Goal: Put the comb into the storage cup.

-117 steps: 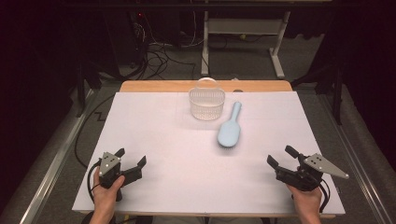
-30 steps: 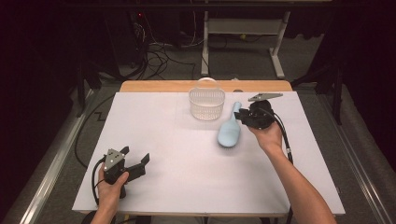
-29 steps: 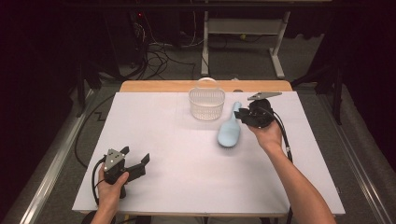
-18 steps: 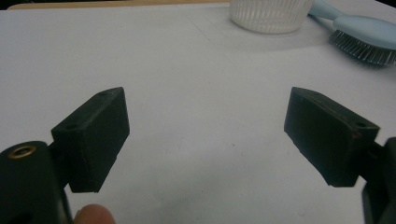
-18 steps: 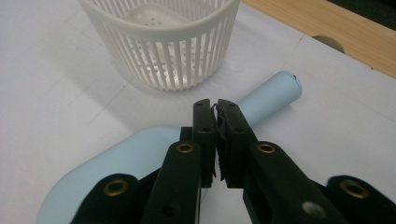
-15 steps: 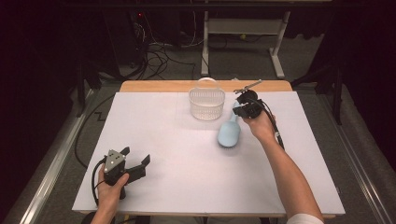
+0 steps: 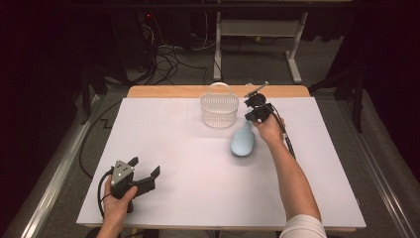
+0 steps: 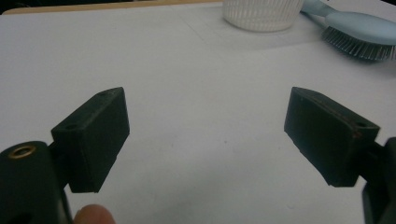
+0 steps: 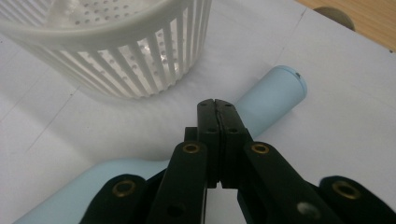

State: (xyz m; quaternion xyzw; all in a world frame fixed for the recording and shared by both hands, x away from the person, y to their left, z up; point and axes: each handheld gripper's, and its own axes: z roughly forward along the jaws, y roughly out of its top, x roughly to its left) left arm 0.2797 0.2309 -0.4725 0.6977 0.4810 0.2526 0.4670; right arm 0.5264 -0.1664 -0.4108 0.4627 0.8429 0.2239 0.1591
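Right gripper [image 9: 215, 105] hovers just over the light-blue hairbrush [image 7: 242, 141] handle with its jaws pressed flat together and nothing between them — no grip on anything. Shut like that, it could only nudge the handle, I think, rolling the brush or knocking it against the white slotted basket [image 7: 219, 109] just beside. Left gripper [image 8: 205, 135] rests near the table [image 7: 163, 148] edge — jaws wide, empty.

hairbrush [image 9: 275, 100] handle partly hidden behind closed right gripper [image 9: 217, 109], basket [image 9: 112, 51] cut off by top edge
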